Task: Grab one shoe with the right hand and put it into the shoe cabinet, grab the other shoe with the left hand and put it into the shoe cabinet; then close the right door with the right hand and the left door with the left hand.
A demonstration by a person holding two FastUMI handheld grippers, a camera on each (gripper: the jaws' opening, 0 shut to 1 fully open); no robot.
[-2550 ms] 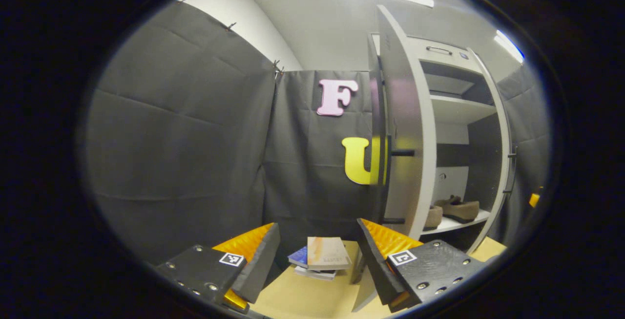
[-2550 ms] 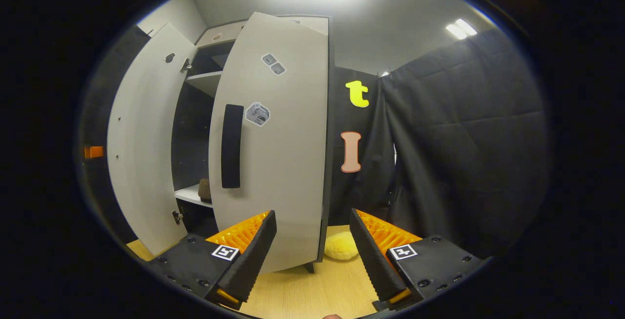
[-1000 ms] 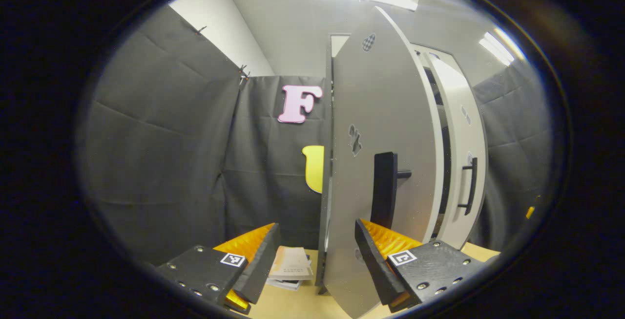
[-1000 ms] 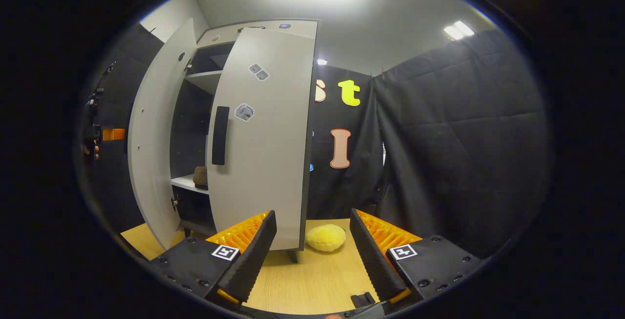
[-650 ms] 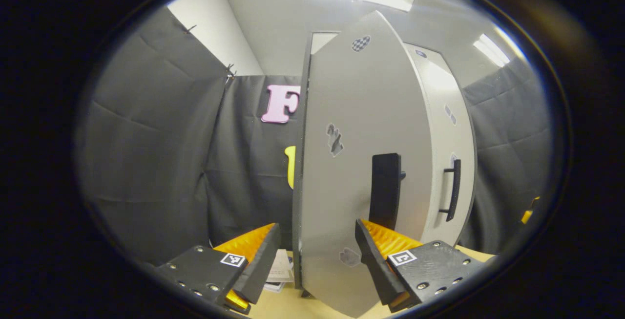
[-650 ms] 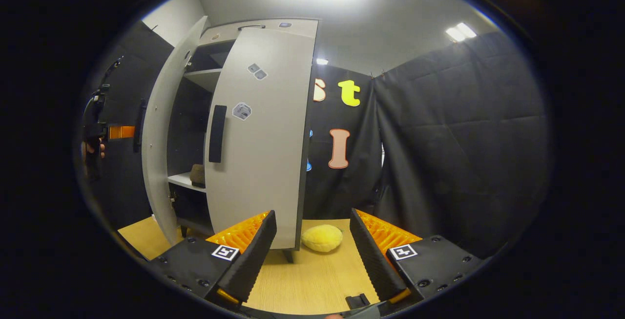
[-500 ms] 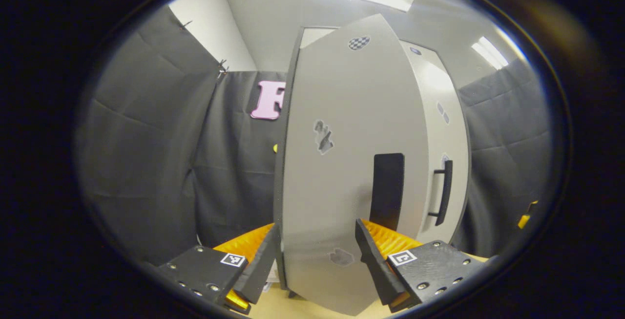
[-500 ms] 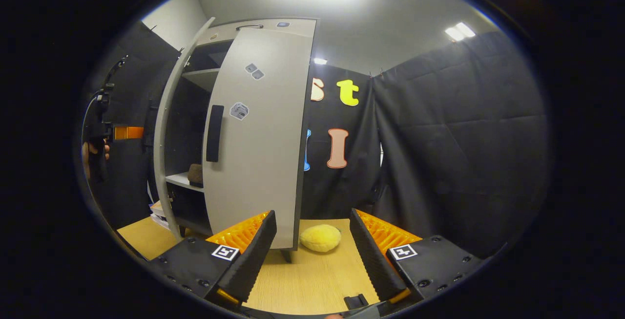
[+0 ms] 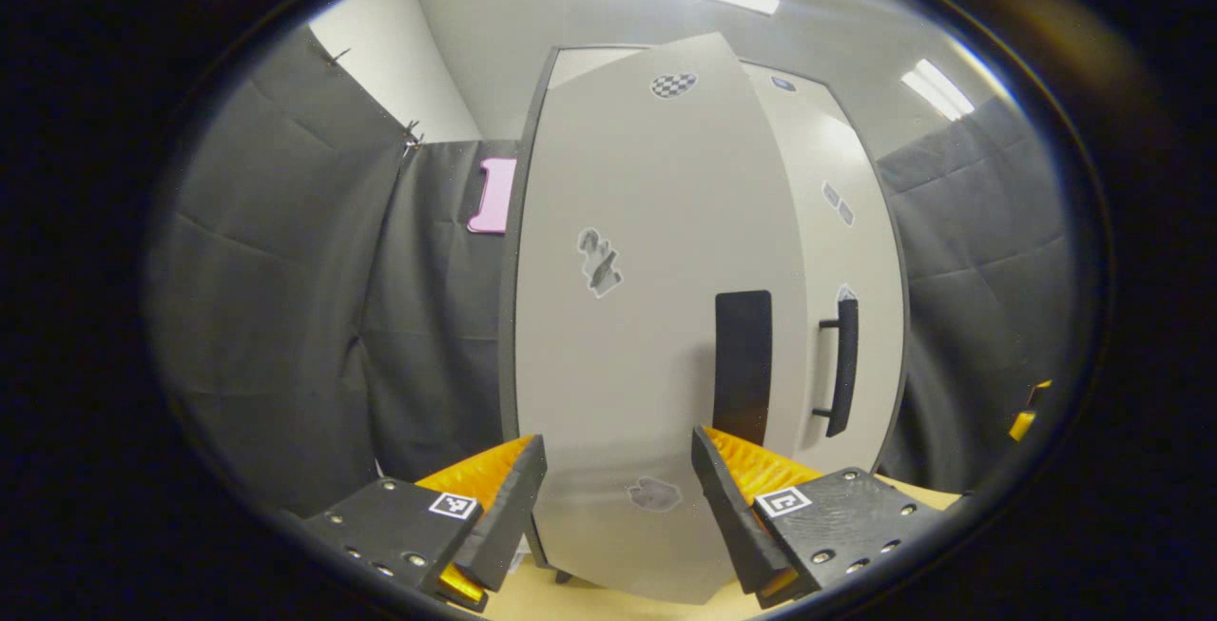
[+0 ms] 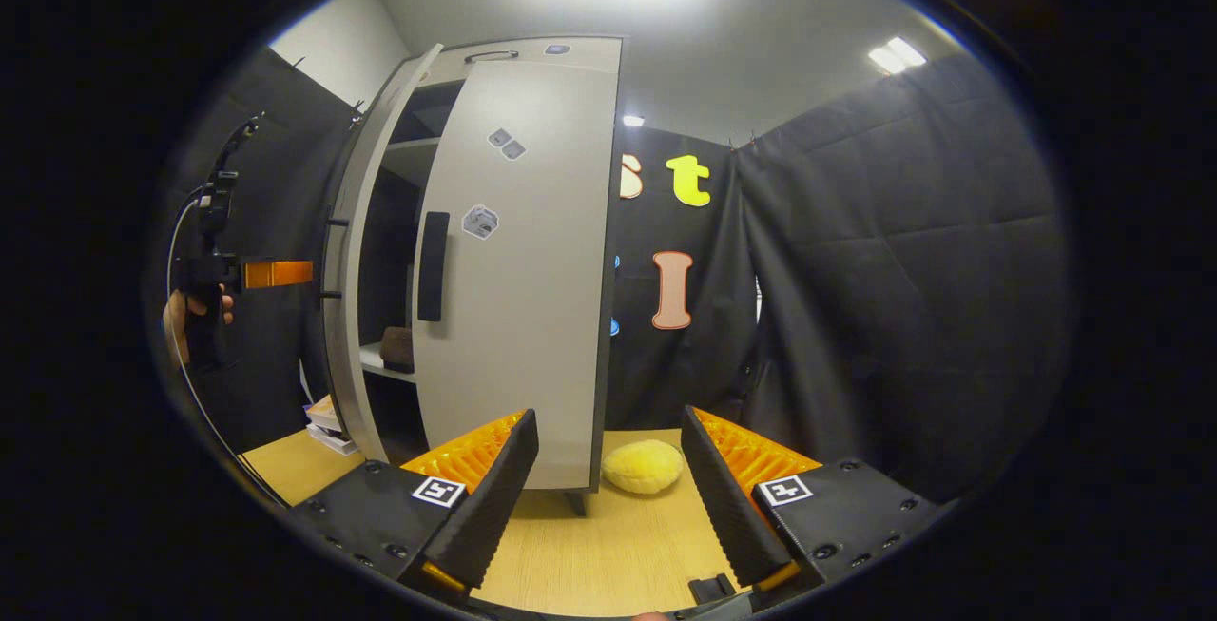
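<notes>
The pale grey shoe cabinet stands ahead. In the left gripper view its left door (image 9: pixel 647 317) faces me close up, its black handle (image 9: pixel 743 364) just above my open left gripper (image 9: pixel 618 507); I cannot tell whether a finger touches the door. The right door (image 9: pixel 846 250) lies beyond it. In the right gripper view the right door (image 10: pixel 523 269) is nearly shut, and the left door (image 10: pixel 357 269) shows edge-on, still ajar. Through the gap a brown shoe (image 10: pixel 396 348) rests on a shelf. My right gripper (image 10: pixel 608 497) hangs open and empty over the wooden table (image 10: pixel 589 545), away from the cabinet.
A yellow plush ball (image 10: pixel 644 466) lies on the table by the cabinet's right foot. A stack of books (image 10: pixel 323 417) sits at the cabinet's left. A hand holds the left gripper (image 10: pixel 276 273) beside the left door. Black cloth walls close in on both sides.
The left door has swung from wide open to almost shut, with my left gripper following it. The right door has closed a little further and my right gripper has drawn back slightly.
</notes>
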